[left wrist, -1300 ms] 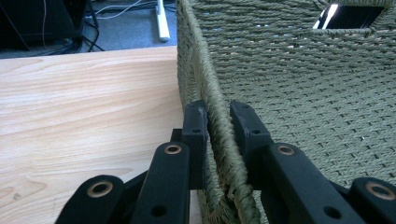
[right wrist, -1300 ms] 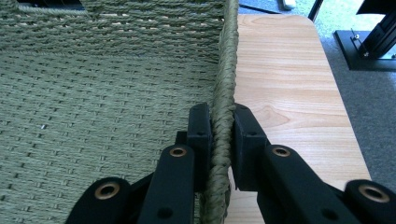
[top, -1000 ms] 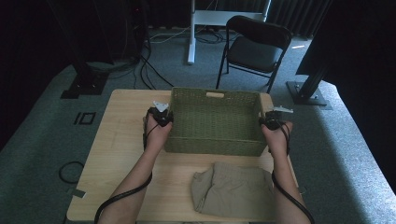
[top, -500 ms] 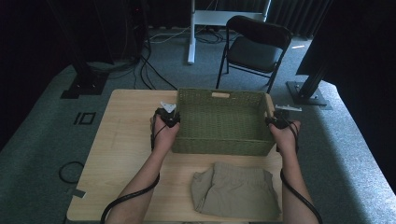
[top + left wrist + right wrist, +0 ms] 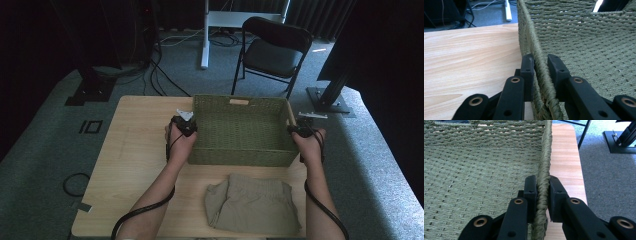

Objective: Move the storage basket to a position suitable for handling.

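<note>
My left gripper [image 5: 540,68] has its jaws pinching the woven basket [image 5: 240,131] rim between them; my right gripper [image 5: 541,192] pinches the opposite rim likewise. I judge I'm mid-carry; next calls for moving both together, level, clear of the folded shorts [image 5: 252,205].

1. The worktop [image 5: 135,150] is light wood, filling the frame's lower middle.
2. A green woven basket [image 5: 240,131] sits at its centre-right.
3. Folded khaki cloth [image 5: 252,202] (somewhat rumpled) lies near the lower edge.

Black tool [image 5: 540,65] arms carry brass-ringed rivets; bare forearms, black cables.
</note>
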`<state>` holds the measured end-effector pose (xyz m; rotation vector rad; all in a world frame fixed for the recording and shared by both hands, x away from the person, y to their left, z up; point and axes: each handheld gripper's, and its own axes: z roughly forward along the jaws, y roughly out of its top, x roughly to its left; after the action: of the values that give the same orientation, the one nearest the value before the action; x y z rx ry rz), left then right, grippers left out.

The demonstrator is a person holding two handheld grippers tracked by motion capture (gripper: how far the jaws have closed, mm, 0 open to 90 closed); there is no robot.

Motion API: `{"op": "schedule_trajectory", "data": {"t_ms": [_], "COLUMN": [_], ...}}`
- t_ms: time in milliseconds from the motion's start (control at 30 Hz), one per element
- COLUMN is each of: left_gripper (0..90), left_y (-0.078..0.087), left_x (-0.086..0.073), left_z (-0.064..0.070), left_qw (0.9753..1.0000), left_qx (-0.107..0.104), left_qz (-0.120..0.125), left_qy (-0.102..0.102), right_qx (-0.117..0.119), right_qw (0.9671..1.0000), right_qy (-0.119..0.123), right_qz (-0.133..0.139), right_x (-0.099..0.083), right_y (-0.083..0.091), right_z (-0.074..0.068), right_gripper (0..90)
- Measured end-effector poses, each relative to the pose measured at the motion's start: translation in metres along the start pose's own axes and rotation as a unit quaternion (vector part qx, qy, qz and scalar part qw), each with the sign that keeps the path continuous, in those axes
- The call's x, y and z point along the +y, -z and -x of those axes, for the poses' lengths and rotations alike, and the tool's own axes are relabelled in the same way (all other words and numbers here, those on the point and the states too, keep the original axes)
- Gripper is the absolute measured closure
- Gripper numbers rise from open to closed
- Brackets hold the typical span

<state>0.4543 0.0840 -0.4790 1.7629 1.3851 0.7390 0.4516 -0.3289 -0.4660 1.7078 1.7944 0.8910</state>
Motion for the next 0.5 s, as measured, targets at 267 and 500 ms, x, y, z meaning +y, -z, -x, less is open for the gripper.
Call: {"op": "schedule_trajectory", "data": {"t_ms": [267,500], "left_gripper": [66.8,49.5], "left_y": [0.000,0.006], "left_x": [0.004,0.014], "left_z": [-0.004,-0.009], "left_qw": [0.9995,0.9978], "left_qx": [-0.028,-0.065], "left_qz": [-0.009,-0.004], "left_qy": [-0.006,-0.003], "right_qx": [0.024,0.034], "right_qw": [0.9994,0.9980], "right_qy": [0.015,0.030], "right_qz": [0.018,0.044], "right_x": [0.004,0.009], "right_y": [0.006,0.009], "right_z": [-0.001,-0.007], "right_gripper": [58.6,38.6]}}
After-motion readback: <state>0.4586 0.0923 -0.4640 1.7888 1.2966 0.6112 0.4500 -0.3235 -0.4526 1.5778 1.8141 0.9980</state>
